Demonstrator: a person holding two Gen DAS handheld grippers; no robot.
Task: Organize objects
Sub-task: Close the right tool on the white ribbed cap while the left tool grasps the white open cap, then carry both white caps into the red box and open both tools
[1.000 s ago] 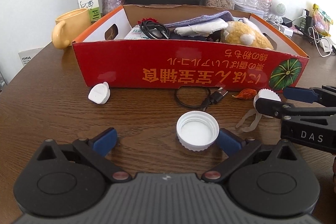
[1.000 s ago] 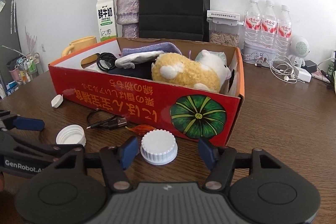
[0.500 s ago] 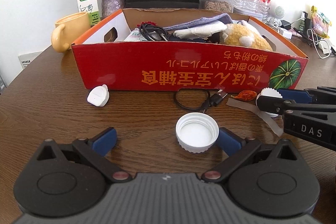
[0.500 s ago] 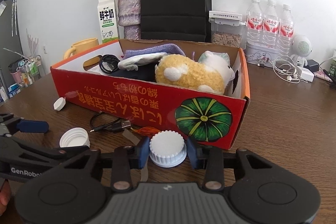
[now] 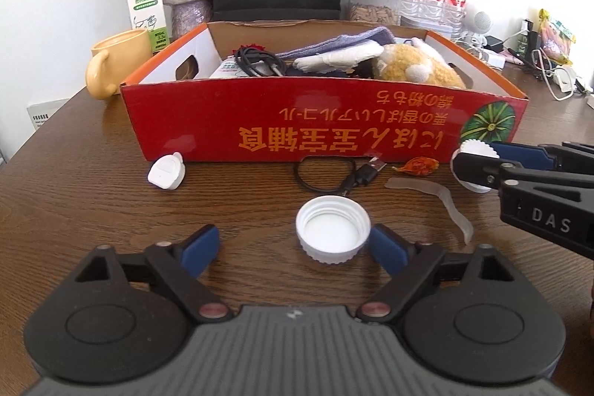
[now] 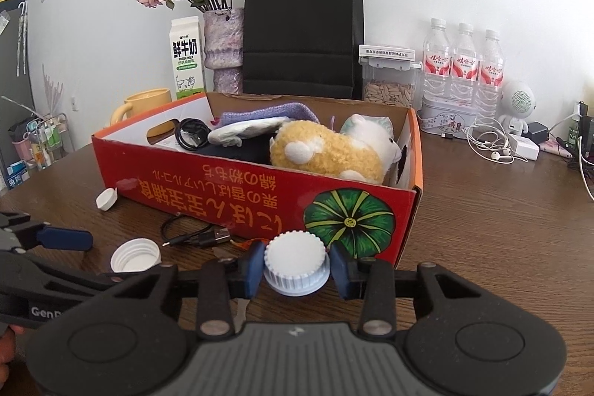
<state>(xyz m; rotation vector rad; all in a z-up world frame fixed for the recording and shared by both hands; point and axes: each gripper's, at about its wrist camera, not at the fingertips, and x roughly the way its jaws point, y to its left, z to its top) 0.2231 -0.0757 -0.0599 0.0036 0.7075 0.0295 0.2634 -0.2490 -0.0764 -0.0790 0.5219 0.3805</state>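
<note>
left wrist view: your left gripper [image 5: 293, 249] has just been closing around the upturned ribbed plastic cap [image 5: 333, 233] on the desk [image 5: 92, 203]; only its right pad is near, no grip yet.

right wrist view: your right gripper [image 6: 295, 268] now pinches the ridged white lid [image 6: 296, 264], ready for the red cardboard box [image 6: 230, 195] just ahead.

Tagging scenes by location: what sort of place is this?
Probably a home or small-office desk, not a lab: a wood-grain table crowded with a milk carton, a vase of dried roses, water bottles, and a red cardboard box of odds and ends.
</note>
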